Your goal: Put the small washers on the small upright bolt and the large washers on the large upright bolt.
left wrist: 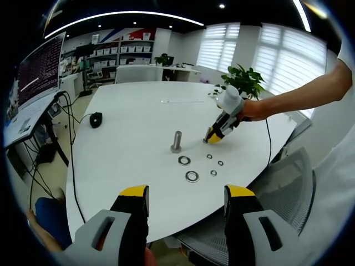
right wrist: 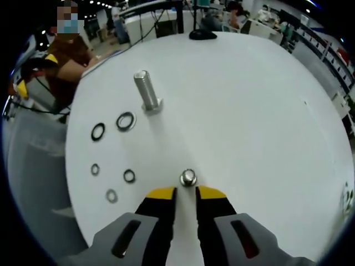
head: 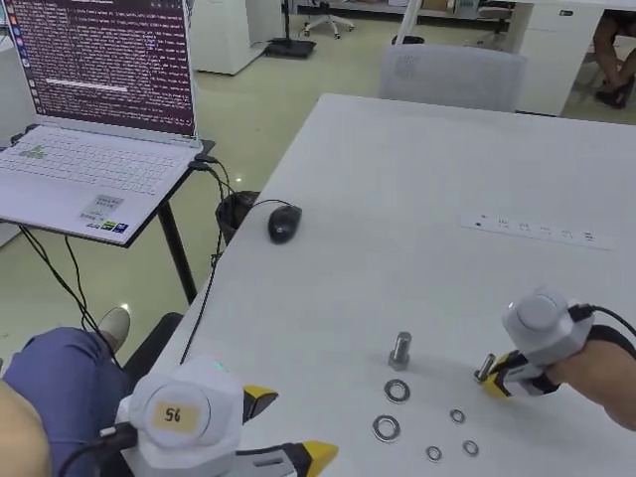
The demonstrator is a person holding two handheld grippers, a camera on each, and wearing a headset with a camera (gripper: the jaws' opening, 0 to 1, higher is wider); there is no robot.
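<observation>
On the white table [head: 397, 199] the large bolt [head: 400, 350] [left wrist: 176, 141] [right wrist: 147, 91] stands upright. The small bolt [head: 485, 369] [right wrist: 188, 178] stands to its right. My right gripper [head: 502, 383] [right wrist: 186, 194] lies low on the table, jaws nearly together with nothing between them, tips just behind the small bolt. Two large washers [head: 397, 391] [head: 387, 428] [right wrist: 126, 121] lie flat before the large bolt. Three small washers [head: 457, 416] [head: 470, 448] [head: 433, 453] [right wrist: 129, 176] lie beside them. My left gripper [head: 290, 427] [left wrist: 186, 194] hangs open off the table's near edge.
A black mouse [head: 283, 224] with its cable lies toward the table's left edge. A laptop [head: 99, 149] sits on a stand left of the table. A white strip [head: 532, 229] lies at the far right, and a grey chair [head: 452, 75] stands behind the table.
</observation>
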